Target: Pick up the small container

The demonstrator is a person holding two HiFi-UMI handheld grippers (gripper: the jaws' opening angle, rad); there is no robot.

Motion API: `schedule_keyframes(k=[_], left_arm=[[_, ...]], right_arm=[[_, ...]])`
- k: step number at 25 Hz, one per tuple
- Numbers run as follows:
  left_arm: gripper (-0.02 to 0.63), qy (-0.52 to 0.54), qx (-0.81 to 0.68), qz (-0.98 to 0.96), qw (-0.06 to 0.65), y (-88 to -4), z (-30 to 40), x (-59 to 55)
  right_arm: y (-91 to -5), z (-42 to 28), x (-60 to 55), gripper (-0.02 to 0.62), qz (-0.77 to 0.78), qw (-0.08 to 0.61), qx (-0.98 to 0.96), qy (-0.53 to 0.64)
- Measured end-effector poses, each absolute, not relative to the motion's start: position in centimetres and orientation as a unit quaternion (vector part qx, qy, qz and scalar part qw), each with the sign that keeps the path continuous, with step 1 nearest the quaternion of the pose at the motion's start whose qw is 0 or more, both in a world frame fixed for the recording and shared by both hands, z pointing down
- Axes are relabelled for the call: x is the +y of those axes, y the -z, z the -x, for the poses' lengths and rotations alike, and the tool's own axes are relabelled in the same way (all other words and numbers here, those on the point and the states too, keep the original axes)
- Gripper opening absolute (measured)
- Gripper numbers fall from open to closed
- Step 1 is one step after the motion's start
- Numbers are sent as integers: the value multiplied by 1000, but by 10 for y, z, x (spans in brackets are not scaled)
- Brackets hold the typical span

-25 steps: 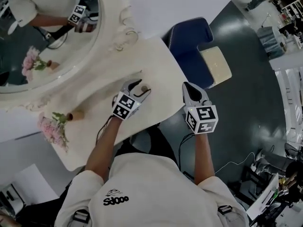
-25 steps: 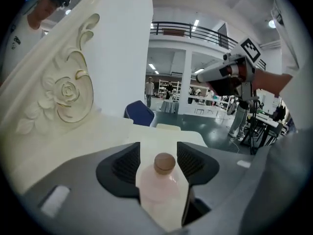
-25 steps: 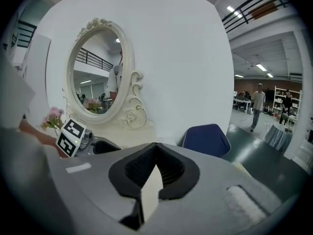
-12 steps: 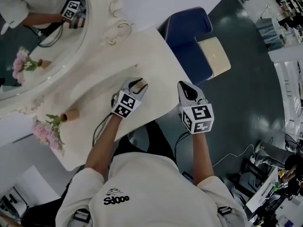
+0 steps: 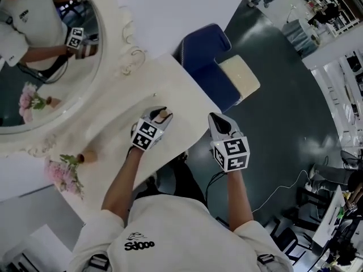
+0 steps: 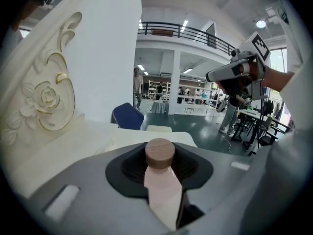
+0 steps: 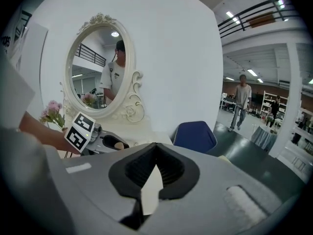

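Note:
The small container is a pale pink bottle with a round wooden cap. It stands upright between the pads of my left gripper, which is shut on it. From the head view, the left gripper is over the white dressing table, with the container's cap showing at its tip. My right gripper hovers just off the table's front right edge, shut and holding nothing. The right gripper view shows its own jaws closed together, with the left gripper beyond at the left.
An oval mirror in an ornate white frame stands at the back of the table. Pink flowers in a small vase sit at the table's left end. A blue chair and a cream cushion stand beyond the table's right side.
The left gripper's jaws, open around the container a second ago, have closed on it. Both grippers have stayed in about the same place as the head view shifted.

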State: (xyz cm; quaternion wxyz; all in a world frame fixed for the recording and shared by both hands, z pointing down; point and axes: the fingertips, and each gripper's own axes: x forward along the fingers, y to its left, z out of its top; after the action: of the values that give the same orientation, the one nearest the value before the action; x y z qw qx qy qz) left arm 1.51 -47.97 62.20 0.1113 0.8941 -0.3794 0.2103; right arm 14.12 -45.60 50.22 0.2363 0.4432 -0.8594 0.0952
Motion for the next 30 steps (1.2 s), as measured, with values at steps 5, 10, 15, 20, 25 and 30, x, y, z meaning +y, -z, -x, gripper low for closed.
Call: schedule_keyframes(k=[5, 10, 15, 20, 25, 30], left_arm=[[146, -187, -365, -908, 83, -566, -23, -466], [144, -173, -358, -916, 51, -507, -22, -441], [145, -164, -349, -923, 14, -456, -10, -402], [144, -137, -353, -925, -14, -414, 9, -364], [144, -111, -349, -930, -27, -380, 21, -332], [144, -97, -352, -930, -46, -355, 37, -306]], right_arm=[[-473, -146, -436, 3, -471, 217, -852, -69], [-443, -145, -409, 2, -494, 190, -846, -54], [-412, -131, -374, 2, -497, 175, -849, -33], [-391, -114, -342, 2, -503, 156, -850, -13], [-373, -101, -313, 3, -505, 142, -851, 3], [-355, -86, -287, 2, -503, 132, -854, 21]])
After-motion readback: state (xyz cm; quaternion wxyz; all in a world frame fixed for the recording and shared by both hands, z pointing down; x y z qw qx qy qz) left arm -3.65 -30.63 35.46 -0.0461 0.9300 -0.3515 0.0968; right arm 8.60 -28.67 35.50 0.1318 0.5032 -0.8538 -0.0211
